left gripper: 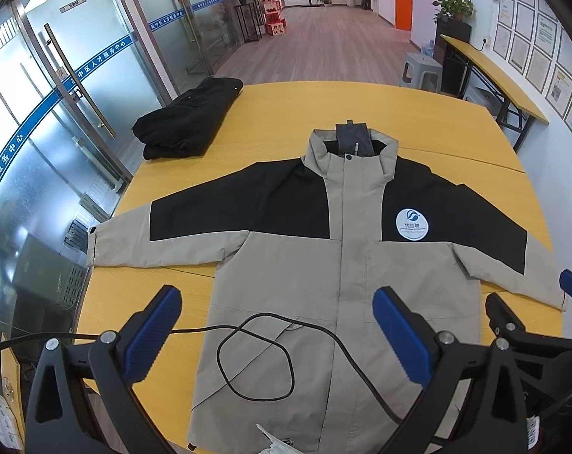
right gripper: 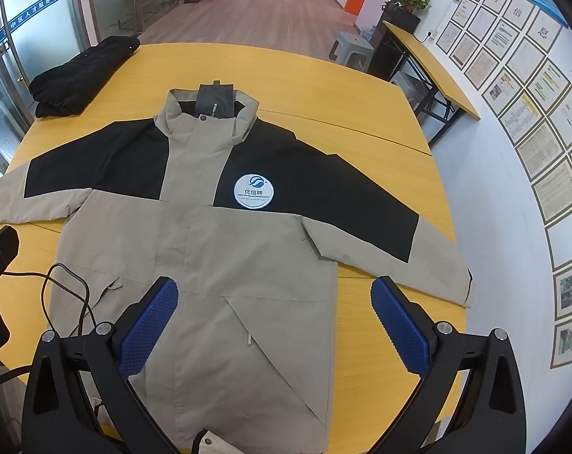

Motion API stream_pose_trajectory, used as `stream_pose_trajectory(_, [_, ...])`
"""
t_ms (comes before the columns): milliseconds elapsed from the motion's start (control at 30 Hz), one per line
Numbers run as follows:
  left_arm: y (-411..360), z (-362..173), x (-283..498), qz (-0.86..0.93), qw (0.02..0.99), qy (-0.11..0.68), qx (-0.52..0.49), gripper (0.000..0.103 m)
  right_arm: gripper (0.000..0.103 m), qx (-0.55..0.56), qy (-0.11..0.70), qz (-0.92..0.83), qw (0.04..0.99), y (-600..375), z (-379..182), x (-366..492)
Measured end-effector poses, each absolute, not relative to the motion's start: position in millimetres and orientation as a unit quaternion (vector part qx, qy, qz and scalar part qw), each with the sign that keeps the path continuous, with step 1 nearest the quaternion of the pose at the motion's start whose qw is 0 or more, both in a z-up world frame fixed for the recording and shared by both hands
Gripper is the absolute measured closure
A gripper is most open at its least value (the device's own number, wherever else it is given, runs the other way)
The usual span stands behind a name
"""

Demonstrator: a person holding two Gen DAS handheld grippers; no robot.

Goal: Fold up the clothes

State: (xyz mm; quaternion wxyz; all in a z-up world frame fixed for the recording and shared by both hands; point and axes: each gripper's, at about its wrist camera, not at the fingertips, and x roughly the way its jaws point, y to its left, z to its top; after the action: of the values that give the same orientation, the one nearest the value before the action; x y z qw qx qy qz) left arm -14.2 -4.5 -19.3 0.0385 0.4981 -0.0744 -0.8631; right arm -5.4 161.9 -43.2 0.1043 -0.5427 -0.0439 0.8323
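Note:
A beige and black jacket (left gripper: 323,265) lies flat, front up, sleeves spread, on the yellow table (left gripper: 270,113). It has a round white logo on the chest. It also shows in the right wrist view (right gripper: 210,234). My left gripper (left gripper: 278,325) is open and empty, held above the jacket's lower left part. My right gripper (right gripper: 274,317) is open and empty above the jacket's lower right part; it shows at the right edge of the left wrist view (left gripper: 532,295). A black cable (left gripper: 255,359) lies looped on the jacket's hem.
A folded black garment (left gripper: 187,117) lies at the table's far left corner, also in the right wrist view (right gripper: 81,75). Glass doors stand to the left. A narrow yellow side table (right gripper: 429,64) and a grey stool (right gripper: 350,51) stand to the right.

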Motion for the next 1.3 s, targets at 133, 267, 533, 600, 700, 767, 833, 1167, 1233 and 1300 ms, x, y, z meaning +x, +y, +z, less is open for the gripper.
stream_pose_trajectory(133, [-5,-19,-15,-0.863,0.039,-0.074,0.498,0.0,0.0,-0.543,-0.045,0.832,0.104,160,-42,-5])
stream_pose_trajectory(267, [-6,-19,-14,-0.864,0.04,-0.076,0.496,0.0,0.0,-0.543,-0.047,0.832,0.105,158,-42,-5])
stream_pose_trajectory(533, [-6,-23,-13,-0.861,0.033,-0.076,0.502,0.0,0.0,-0.547,-0.043,0.829,0.104,159,-44,-2])
stream_pose_trajectory(600, [-2,-26,-14,-0.858,0.028,-0.08,0.506,0.0,0.0,-0.55,-0.042,0.827,0.105,162,-47,1])
stream_pose_trajectory(700, [5,-30,-15,-0.855,0.021,-0.084,0.511,0.0,0.0,-0.556,-0.036,0.823,0.109,170,-51,2])
stream_pose_trajectory(767, [9,-32,-16,-0.854,0.016,-0.082,0.514,0.0,0.0,-0.557,-0.028,0.823,0.107,176,-54,2])
stream_pose_trajectory(833, [14,-36,-20,-0.853,0.004,-0.074,0.516,0.0,0.0,-0.557,-0.017,0.824,0.102,184,-57,1])
stream_pose_trajectory(1167, [106,-126,-77,-0.848,-0.204,-0.059,0.486,0.0,0.0,-0.463,0.192,0.857,0.117,357,-110,49])
stream_pose_trajectory(1233, [139,-151,-93,-0.839,-0.24,-0.083,0.481,0.0,0.0,-0.448,0.228,0.851,0.151,407,-133,69])
stream_pose_trajectory(1300, [172,-175,-108,-0.827,-0.272,-0.098,0.481,0.0,0.0,-0.429,0.28,0.838,0.188,462,-159,97])
